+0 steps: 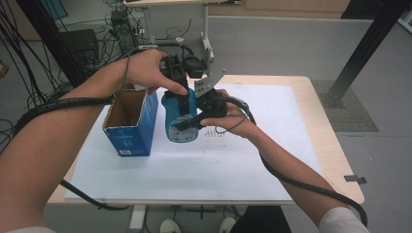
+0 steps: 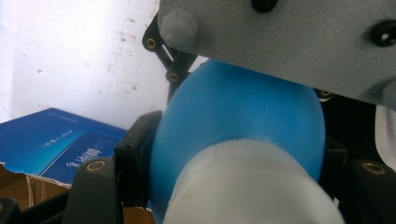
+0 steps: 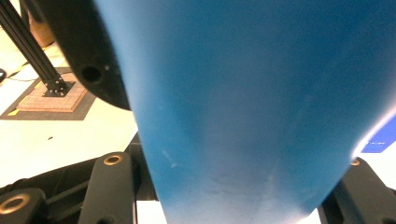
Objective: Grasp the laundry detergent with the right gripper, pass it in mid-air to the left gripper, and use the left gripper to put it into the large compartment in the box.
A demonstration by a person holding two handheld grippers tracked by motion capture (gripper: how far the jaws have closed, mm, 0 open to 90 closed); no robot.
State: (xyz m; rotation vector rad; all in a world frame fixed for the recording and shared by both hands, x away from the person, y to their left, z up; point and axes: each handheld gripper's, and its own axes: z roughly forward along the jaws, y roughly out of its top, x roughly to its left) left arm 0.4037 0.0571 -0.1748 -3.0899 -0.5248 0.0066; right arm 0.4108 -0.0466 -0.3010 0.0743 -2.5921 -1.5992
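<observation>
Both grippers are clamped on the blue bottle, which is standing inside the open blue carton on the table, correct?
Not quite. Both the left gripper and right gripper are clamped on the blue bottle, but the high view shows it outside the open blue carton, beside it, over the white table.

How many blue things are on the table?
2. A blue bottle stands mid-table, gripped by the left gripper at its top and the right gripper at its side. A blue box, open-topped, stands just left of it. The box's inside is partly hidden.
</observation>
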